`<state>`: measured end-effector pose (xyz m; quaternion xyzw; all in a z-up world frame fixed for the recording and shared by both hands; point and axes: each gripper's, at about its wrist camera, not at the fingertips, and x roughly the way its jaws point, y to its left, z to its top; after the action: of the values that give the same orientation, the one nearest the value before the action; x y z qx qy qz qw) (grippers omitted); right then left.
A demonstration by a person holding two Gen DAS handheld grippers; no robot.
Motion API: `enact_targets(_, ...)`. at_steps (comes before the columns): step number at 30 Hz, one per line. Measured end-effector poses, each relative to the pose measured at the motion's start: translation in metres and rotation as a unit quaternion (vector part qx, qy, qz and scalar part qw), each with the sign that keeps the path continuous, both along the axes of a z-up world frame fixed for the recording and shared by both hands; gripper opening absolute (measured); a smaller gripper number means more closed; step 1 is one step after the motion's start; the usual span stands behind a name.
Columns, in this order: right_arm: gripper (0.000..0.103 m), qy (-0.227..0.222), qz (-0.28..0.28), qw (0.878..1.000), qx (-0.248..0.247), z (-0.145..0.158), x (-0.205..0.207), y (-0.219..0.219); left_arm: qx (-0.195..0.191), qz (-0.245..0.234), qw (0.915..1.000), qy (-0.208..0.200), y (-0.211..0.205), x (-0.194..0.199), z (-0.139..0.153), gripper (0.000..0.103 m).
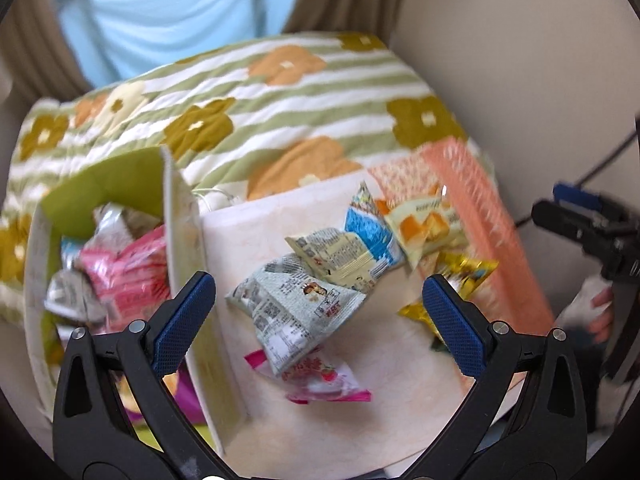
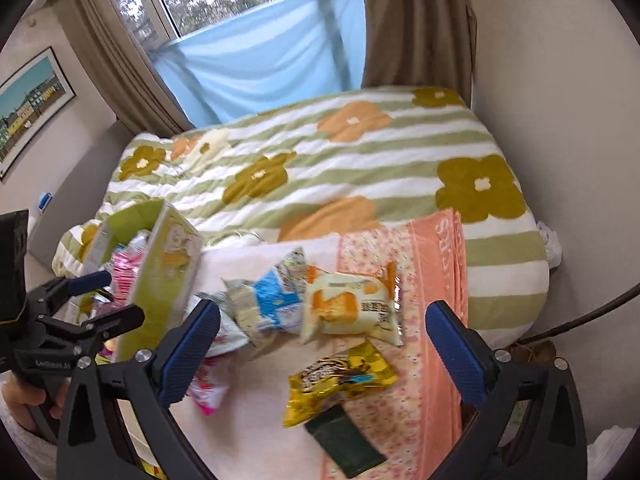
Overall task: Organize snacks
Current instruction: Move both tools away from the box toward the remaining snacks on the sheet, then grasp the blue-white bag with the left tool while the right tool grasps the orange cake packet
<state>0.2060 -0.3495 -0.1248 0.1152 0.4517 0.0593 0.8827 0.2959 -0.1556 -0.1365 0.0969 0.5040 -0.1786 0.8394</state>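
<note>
Snack packets lie on a cream cloth (image 1: 352,420) on the bed. A grey-printed packet (image 1: 296,304) lies between the fingers of my open, empty left gripper (image 1: 320,312), with a pink packet (image 1: 320,380) below it and a blue-and-white packet (image 1: 360,240) beyond. A green box (image 1: 108,176) at left holds pink and silver packets. My right gripper (image 2: 324,344) is open and empty above a gold packet (image 2: 340,380), a dark green packet (image 2: 344,444) and an orange cake packet (image 2: 352,304). The box (image 2: 160,264) shows at left there.
A green-striped flowered blanket (image 2: 360,168) covers the bed. An orange-pink towel (image 2: 436,280) lies under the snacks at right. The wall runs along the right, window and curtains behind. The other gripper shows at each view's edge (image 2: 60,320).
</note>
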Motion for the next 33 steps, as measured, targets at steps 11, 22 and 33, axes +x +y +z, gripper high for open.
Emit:
enact_targets(11, 0.102, 0.076, 0.000, 0.997, 0.029, -0.059, 0.043, -0.012, 0.126, -0.166, 0.9772, 0.042, -0.079, 0.046, -0.075, 0.103)
enact_targets(22, 0.102, 0.136, 0.010, 0.991, 0.012, -0.118, 0.084, -0.004, 0.141, -0.220, 0.9591, 0.110, -0.103, 0.076, -0.137, 0.102)
enact_targets(33, 0.102, 0.141, 0.022, 0.989, -0.032, -0.138, 0.094, 0.008, 0.131, -0.232, 0.9561, 0.121, -0.105, 0.080, -0.158, 0.079)
